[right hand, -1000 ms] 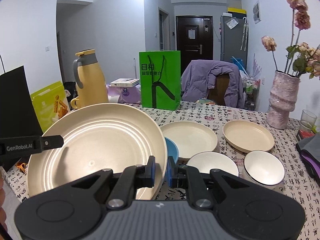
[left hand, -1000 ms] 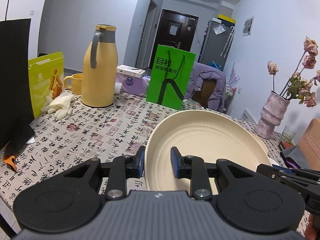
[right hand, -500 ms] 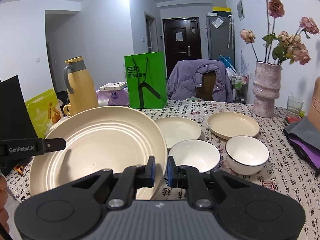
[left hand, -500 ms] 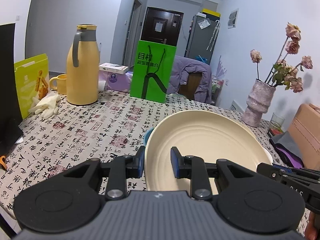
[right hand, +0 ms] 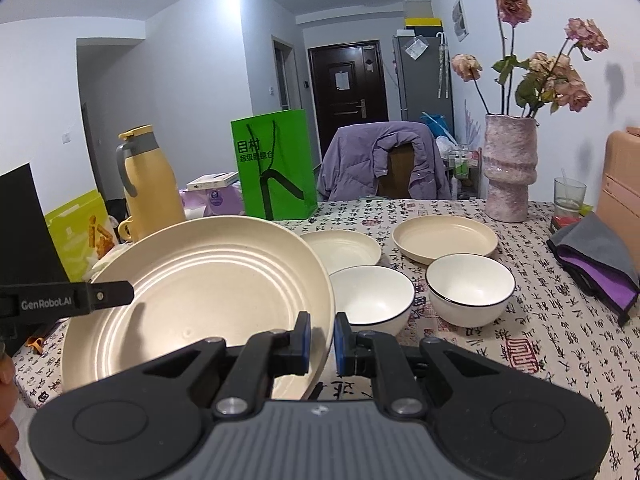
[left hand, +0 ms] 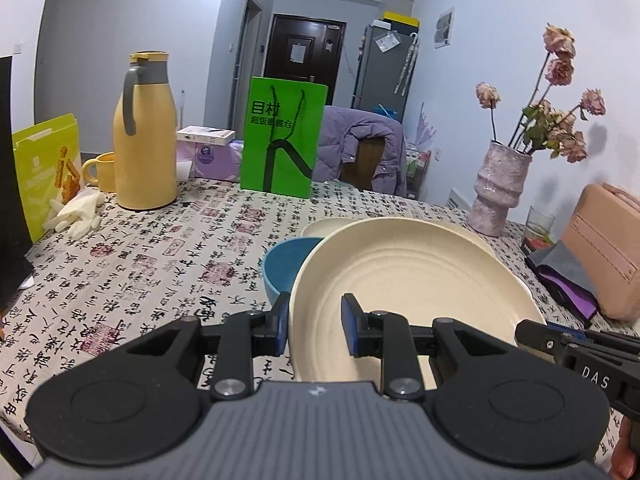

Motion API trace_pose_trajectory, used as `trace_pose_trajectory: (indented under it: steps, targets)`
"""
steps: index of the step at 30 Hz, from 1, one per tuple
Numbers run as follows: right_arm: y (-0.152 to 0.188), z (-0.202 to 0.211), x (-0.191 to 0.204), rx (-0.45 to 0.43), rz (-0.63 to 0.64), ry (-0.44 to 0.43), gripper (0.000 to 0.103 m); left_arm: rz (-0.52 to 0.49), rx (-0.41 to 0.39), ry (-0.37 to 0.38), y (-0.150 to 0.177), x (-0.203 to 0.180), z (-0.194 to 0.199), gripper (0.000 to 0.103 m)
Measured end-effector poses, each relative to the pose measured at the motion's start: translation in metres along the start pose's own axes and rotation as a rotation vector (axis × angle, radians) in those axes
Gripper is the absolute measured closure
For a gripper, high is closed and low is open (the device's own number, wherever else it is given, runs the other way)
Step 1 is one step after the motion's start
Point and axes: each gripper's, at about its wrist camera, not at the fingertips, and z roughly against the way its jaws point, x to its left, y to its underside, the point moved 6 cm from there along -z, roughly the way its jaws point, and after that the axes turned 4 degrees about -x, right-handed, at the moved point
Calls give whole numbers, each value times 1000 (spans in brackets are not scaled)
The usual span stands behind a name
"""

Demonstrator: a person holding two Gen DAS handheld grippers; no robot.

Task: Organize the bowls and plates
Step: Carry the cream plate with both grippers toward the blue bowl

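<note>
While tilted, large plate fills both clamped tongs

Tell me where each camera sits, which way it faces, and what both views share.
Left wrist: on the left gripper, facing the door across the table; it grips the big plate; right gripper's tip at right.
Right wrist: on the right gripper, facing likewise; grips the plate's other rim; a hand at left.
Shared: plate, green bag, vase.
</note>
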Motion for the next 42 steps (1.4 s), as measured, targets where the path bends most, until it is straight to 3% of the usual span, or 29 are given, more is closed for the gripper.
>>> trace_pose_trajectory:
  steps: [10, 42]
  targets:
    - [9, 5, -12, -17, -26, 14, 91, -12, 26, 16, 12, -8, -7, 77]
    - [54, -16, -44, 74, -124, 16, 91, -73, 129, 17, 50, -25, -36, 77]
